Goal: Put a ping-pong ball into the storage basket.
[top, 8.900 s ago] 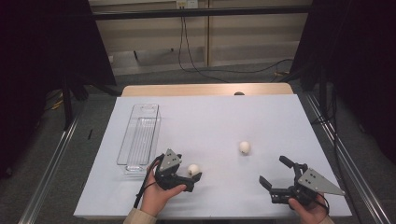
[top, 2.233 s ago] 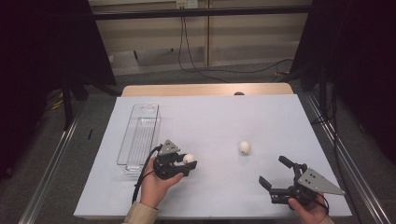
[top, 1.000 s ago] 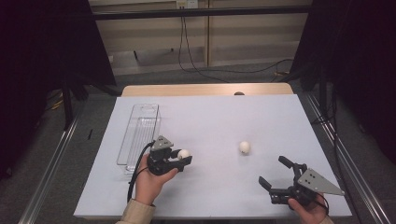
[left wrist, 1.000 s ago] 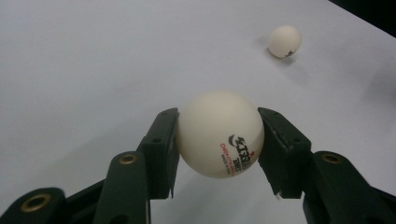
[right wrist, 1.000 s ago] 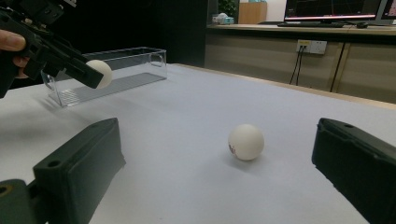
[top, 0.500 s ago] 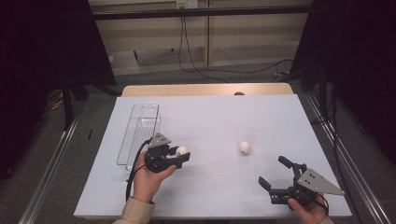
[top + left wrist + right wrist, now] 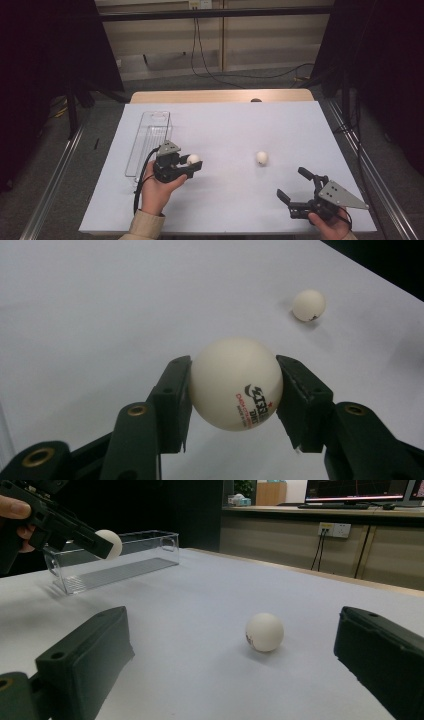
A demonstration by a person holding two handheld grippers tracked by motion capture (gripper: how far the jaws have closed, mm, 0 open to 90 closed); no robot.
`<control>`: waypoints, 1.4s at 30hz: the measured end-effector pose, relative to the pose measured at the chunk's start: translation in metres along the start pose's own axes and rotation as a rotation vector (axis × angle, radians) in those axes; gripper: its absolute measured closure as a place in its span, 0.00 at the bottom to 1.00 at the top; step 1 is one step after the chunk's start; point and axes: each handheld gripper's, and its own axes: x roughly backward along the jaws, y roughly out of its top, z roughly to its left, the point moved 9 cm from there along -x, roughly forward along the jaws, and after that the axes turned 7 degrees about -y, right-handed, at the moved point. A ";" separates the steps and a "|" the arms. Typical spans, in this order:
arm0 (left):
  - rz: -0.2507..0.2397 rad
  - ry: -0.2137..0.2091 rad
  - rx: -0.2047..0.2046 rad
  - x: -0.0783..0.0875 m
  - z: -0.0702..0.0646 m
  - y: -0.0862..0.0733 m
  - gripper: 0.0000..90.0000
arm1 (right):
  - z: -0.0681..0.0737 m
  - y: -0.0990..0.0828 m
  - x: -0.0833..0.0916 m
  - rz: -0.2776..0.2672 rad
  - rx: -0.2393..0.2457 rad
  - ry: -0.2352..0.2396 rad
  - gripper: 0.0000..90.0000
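White ball [image 7: 235, 384], black-red printed logo, clamped in left claw [image 7: 232, 390]

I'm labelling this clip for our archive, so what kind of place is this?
Probably a lab or office test bench. A white-topped table stands inside a metal frame with dark curtains, cables run to wall sockets, and computer monitors sit on a counter behind.

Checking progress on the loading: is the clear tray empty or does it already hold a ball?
Empty. The clear tray holds nothing; one ball sits in the left gripper, another ball on the table.
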 end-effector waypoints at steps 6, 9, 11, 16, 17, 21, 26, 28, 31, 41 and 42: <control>0.000 0.008 0.001 0.002 0.003 0.001 0.57 | 0.000 0.000 0.000 -0.001 0.003 0.001 0.01; -0.001 0.009 0.006 0.002 0.003 0.002 0.57 | 0.000 0.000 0.000 -0.001 0.002 0.001 0.01; 0.003 0.011 0.005 0.002 0.004 0.002 0.57 | 0.000 0.000 0.000 -0.001 0.001 0.000 0.01; 0.002 0.018 0.007 0.002 0.005 0.003 0.57 | 0.000 0.000 0.000 -0.002 0.000 0.001 0.01; 0.002 0.021 0.005 0.003 0.006 0.003 0.57 | 0.000 0.000 0.000 -0.001 0.000 0.000 0.01; 0.005 0.022 0.009 0.003 0.007 0.003 0.57 | 0.000 0.000 0.000 -0.002 0.000 0.001 0.01; 0.005 0.023 0.010 0.003 0.007 0.003 0.57 | 0.000 0.000 0.000 -0.002 0.001 0.000 0.01; 0.004 0.025 0.010 0.003 0.008 0.003 0.57 | 0.000 0.000 0.000 -0.001 0.001 0.001 0.01; 0.005 0.026 0.011 0.004 0.008 0.004 0.57 | 0.000 0.000 0.000 -0.001 0.001 0.000 0.01; -0.005 0.024 0.010 0.006 0.008 0.008 0.57 | 0.000 0.000 0.000 -0.002 0.004 0.002 0.01; -0.006 0.025 0.011 0.006 0.008 0.009 0.57 | 0.000 0.000 0.000 -0.002 0.003 0.002 0.01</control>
